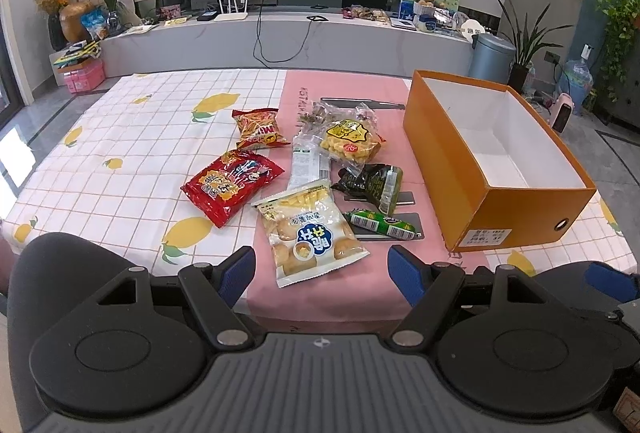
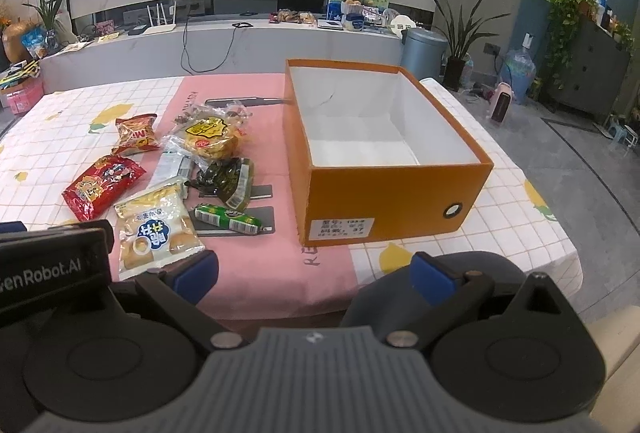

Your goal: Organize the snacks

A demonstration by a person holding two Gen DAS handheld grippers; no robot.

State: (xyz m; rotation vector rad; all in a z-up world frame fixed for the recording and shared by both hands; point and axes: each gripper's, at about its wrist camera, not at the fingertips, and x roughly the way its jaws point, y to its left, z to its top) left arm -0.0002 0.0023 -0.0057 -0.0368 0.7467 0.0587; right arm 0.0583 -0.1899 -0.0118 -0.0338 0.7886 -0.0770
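Note:
Several snack packs lie on the table: a white biscuit bag [image 1: 310,233] [image 2: 156,229], a red bag [image 1: 232,185] [image 2: 102,183], a small orange-red bag [image 1: 258,127] [image 2: 136,133], a clear bag of yellow puffs [image 1: 348,141] [image 2: 210,137], a dark green pack [image 1: 372,183] [image 2: 230,179] and a green sausage stick [image 1: 382,225] [image 2: 226,219]. An open, empty orange box [image 1: 516,209] [image 2: 384,197] stands to their right. My left gripper [image 1: 322,273] is open and empty, just short of the biscuit bag. My right gripper [image 2: 316,273] is open and empty, before the box.
The table has a checked lemon cloth [image 1: 120,161] with a pink runner [image 1: 332,297] [image 2: 256,257]. Grey flat strips [image 1: 406,221] lie under the snacks. Behind the table are a TV bench [image 1: 280,37], a bin [image 1: 490,59] and plants.

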